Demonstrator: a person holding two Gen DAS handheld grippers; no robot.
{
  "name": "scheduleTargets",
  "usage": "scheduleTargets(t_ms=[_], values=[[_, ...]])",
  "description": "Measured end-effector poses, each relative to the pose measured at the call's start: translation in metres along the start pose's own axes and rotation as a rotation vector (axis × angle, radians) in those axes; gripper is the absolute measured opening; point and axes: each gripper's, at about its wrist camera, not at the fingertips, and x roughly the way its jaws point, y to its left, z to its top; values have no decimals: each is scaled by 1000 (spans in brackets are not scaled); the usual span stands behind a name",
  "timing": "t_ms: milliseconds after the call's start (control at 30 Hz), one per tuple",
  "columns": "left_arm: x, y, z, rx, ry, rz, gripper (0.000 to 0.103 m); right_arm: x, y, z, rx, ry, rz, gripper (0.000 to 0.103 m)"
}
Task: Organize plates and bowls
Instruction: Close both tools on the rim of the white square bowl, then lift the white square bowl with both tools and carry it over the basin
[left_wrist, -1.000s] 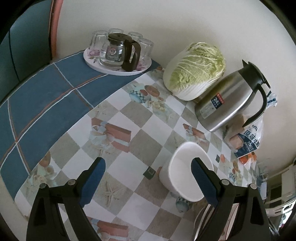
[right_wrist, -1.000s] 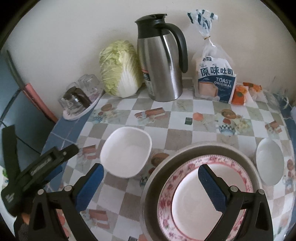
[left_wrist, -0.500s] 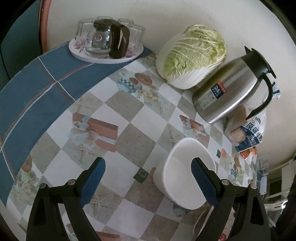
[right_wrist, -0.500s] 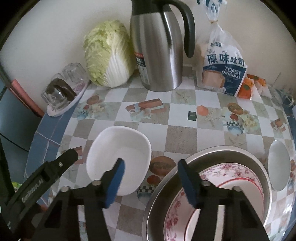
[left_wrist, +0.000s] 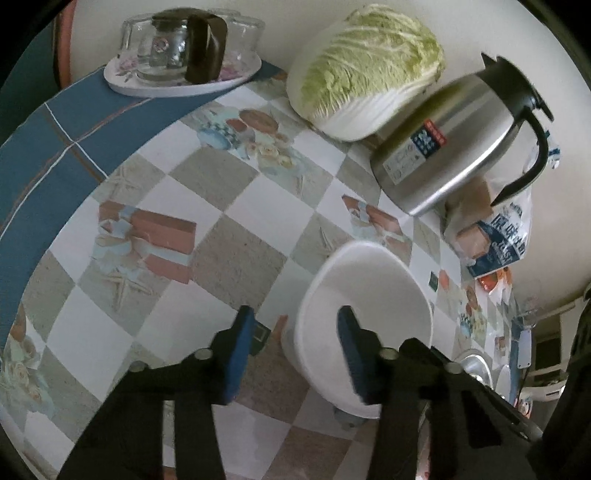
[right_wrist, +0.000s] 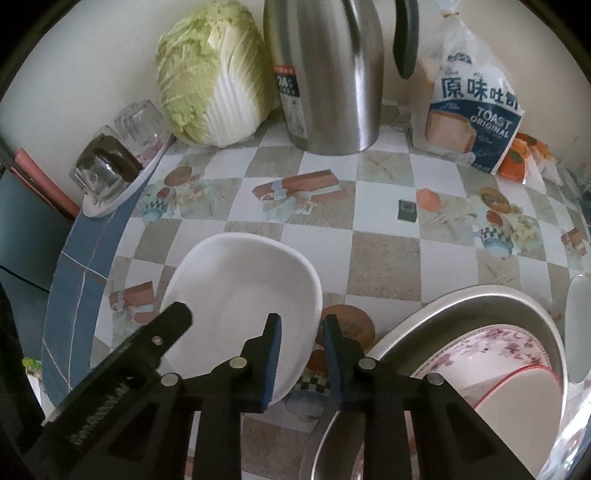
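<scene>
I am on the pickup of the white bowl (right_wrist: 236, 295), which sits on the checked cloth (right_wrist: 384, 266) just left of the steel basin (right_wrist: 480, 306) with the flowered plate (right_wrist: 509, 343) in it. Both claws are closing on opposite sides of its rim. On the right gripper (right_wrist: 299, 354) the jaws are narrow, one pad inside the bowl's near right edge and one outside; I cannot tell whether they press the rim yet. On the left gripper (left_wrist: 291, 350) the gap is wider: one pad is inside the bowl (left_wrist: 365, 314), the other stands clear outside its left wall, so nothing is clamped there.

Next, I judge, both pairs must finish pinching the rim, evenly, before any lift. Then the bowl wants raising level and carrying toward the basin. A thin glazed rim may slip if one side grips first. A second small bowl (right_wrist: 576, 328) waits at the far right.
</scene>
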Motion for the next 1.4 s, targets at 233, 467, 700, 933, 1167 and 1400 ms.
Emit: scheduleTargets(t_ms=[233, 467, 700, 933, 1167, 1400], values=[[1, 3, 0, -15, 7, -3, 42, 10, 2, 0, -30, 28, -34, 14], [5, 8, -1, -29, 34, -2, 28, 11, 8, -7, -82, 36, -20, 13], [8, 16, 0, -44, 42, -12, 14, 11, 16, -13, -112, 40, -5, 13], [7, 21, -3, -30, 39, -1, 12, 9, 21, -18, -118, 46, -4, 13], [-3, 17, -3, 4, 20, -10, 12, 0, 20, -22, -98, 32, 15, 13], [-29, 3, -1, 50, -26, -27, 12, -27, 18, -20, -102, -23, 19, 13]])
